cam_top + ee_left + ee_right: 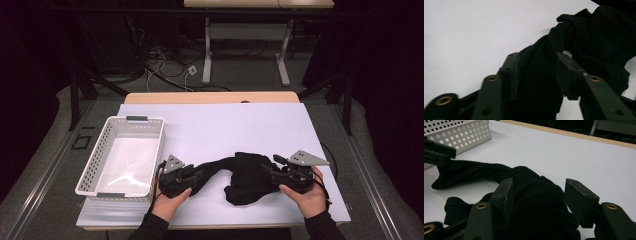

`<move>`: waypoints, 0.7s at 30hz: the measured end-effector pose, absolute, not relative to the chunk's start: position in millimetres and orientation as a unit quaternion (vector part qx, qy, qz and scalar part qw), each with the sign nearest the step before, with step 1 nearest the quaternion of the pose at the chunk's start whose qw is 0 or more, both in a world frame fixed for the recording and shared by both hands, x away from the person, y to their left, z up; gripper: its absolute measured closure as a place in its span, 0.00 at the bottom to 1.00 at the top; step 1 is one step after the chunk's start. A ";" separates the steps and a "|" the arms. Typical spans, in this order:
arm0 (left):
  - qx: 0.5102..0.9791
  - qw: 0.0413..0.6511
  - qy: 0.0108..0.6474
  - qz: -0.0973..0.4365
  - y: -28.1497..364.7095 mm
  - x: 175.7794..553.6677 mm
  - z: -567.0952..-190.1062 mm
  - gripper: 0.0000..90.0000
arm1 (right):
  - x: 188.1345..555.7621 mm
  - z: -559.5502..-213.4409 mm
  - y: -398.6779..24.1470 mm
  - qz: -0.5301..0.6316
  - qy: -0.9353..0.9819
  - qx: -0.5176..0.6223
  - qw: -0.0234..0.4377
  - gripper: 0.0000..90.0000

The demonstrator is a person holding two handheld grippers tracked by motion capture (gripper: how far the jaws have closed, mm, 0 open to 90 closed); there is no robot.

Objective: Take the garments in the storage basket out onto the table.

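Lying across the near half of the white table surface, a black garment is stretched between the two grippers. The left gripper is positioned at the garment's left end, just right of the white perforated basket; in the left gripper view its jaws stand apart around a strip of the black garment, and no clamping is seen. The right gripper is positioned at the bunched right part; in the right gripper view the jaws stand apart with the black garment heaped between them, a gap being visible at one pad. Both pairs of jaws are therefore released. A wooden edge is exposed along the table's far side. Beyond it, a dark floor with cables and a second table's white frame are seen.
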State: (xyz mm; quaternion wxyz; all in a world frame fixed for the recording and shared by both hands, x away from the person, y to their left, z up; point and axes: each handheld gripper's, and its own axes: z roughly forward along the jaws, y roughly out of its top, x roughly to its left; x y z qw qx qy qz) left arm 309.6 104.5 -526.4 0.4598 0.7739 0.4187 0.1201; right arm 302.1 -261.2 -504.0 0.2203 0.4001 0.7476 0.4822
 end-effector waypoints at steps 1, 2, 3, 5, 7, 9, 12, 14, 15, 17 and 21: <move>0.776 0.458 0.418 0.119 101.7 311.3 -525.2 0.54 | 302.0 -504.6 -259.5 0.481 0.748 0.403 0.218 0.45; 0.777 0.457 0.414 0.122 99.3 312.8 -523.9 0.52 | 302.3 -505.2 -258.1 0.480 0.749 0.401 0.218 0.45; 0.780 0.455 0.410 0.124 97.0 314.6 -522.4 0.49 | 301.9 -505.3 -256.7 0.479 0.751 0.400 0.215 0.44; 0.786 0.453 0.401 0.128 90.7 319.5 -520.3 0.41 | 301.3 -507.0 -250.8 0.475 0.753 0.402 0.211 0.39; 0.791 0.449 0.396 0.127 83.5 324.9 -518.6 0.38 | 301.6 -508.0 -248.5 0.475 0.754 0.402 0.211 0.37; 0.796 0.445 0.390 0.124 76.1 330.5 -516.8 0.36 | 301.9 -509.8 -244.3 0.471 0.758 0.400 0.208 0.36; 0.799 0.445 0.386 0.122 64.7 338.5 -514.8 0.36 | 303.1 -512.8 -238.3 0.464 0.765 0.395 0.208 0.36; 0.801 0.444 0.384 0.119 57.5 343.3 -513.7 0.36 | 304.1 -515.0 -235.7 0.460 0.768 0.393 0.207 0.36; 0.802 0.444 0.383 0.117 53.9 345.2 -513.2 0.36 | 304.5 -516.1 -234.4 0.458 0.770 0.394 0.207 0.36; 0.804 0.443 0.380 0.116 46.7 348.7 -512.7 0.36 | 305.7 -518.7 -232.5 0.454 0.773 0.392 0.206 0.37; 0.808 0.440 0.375 0.114 34.8 354.0 -513.1 0.36 | 309.1 -524.9 -230.7 0.433 0.784 0.391 0.214 0.43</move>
